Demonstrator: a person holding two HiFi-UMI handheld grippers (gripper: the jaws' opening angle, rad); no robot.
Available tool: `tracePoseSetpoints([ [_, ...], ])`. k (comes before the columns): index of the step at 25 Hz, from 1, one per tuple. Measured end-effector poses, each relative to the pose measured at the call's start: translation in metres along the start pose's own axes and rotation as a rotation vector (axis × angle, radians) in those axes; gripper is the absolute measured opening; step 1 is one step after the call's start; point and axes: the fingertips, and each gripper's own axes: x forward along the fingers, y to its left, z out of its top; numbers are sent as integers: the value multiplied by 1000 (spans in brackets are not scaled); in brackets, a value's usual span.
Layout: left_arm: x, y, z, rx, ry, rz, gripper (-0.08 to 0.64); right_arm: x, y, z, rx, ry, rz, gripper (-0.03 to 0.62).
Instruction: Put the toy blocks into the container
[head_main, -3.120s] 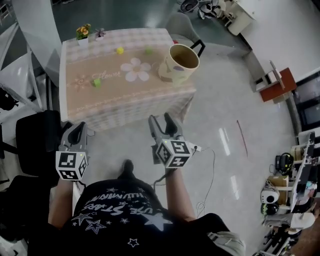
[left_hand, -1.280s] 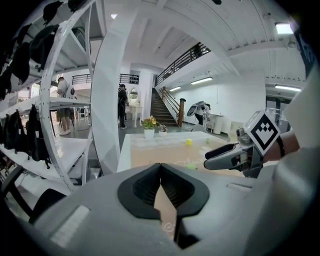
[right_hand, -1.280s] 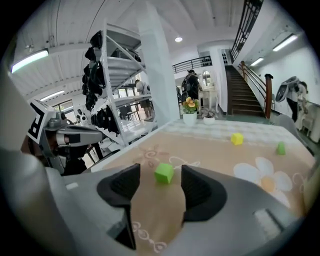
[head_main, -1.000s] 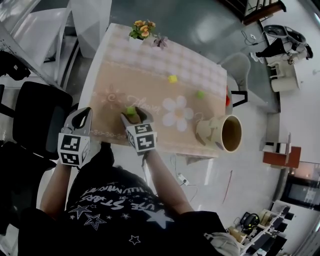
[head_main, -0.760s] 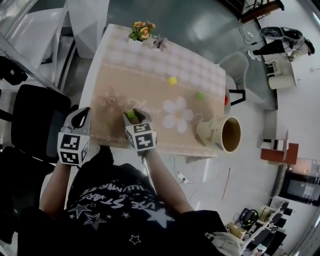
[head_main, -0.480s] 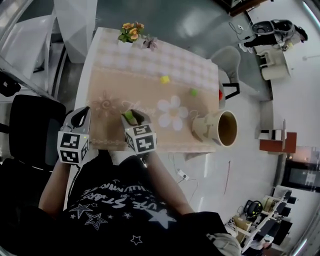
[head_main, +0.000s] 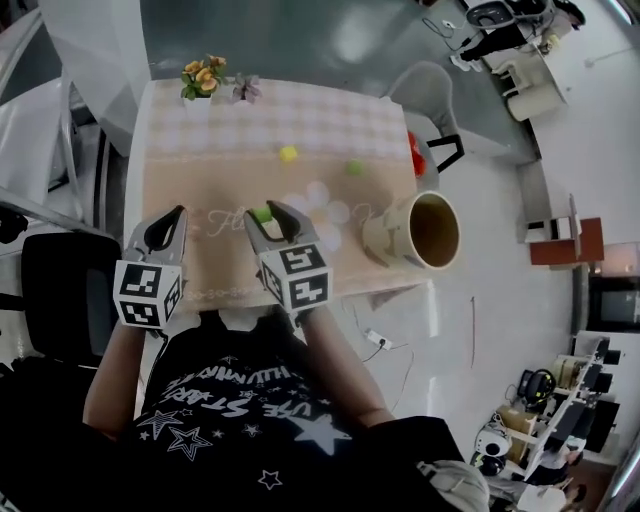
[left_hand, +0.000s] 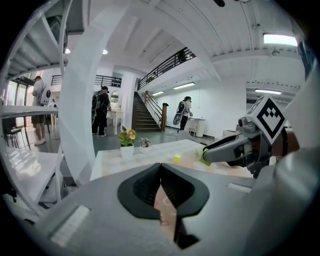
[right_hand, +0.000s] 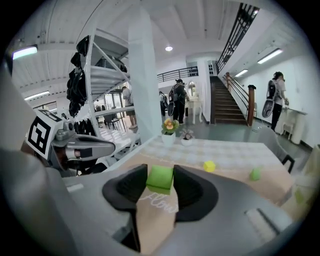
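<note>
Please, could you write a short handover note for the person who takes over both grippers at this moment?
Right gripper: jaws have just been closing, now shut on a light green block, held above the table.
Left gripper: shut, empty.
On the table: a yellow block and a second green block; the beige container at its right edge, no block visible inside.
Done: one block gripped. Left: drop it in, then fetch the other two.

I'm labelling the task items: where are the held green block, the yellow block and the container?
green block (right_hand: 160, 178): right gripper view, its front face.
yellow block (head_main: 288, 153): head view, its top.
container (head_main: 383, 240): head view, its outer wall.
</note>
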Motion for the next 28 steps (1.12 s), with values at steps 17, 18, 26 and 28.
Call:
tracePoseSetpoints([
  [17,85,-153,94,135,-96,-171,9,-155,-182,53,68,-231,-266,167],
  [18,89,-163,98,140,-100,-183,9,-165,-191,52,73,-239,-280,167],
  [26,115,-246,123,176,-133,-274,9,-227,-262,28,58,-227,-413,167],
  [28,121,-262,125,187,-135,-282,10,-238,-279,18,49,-203,-441,167],
])
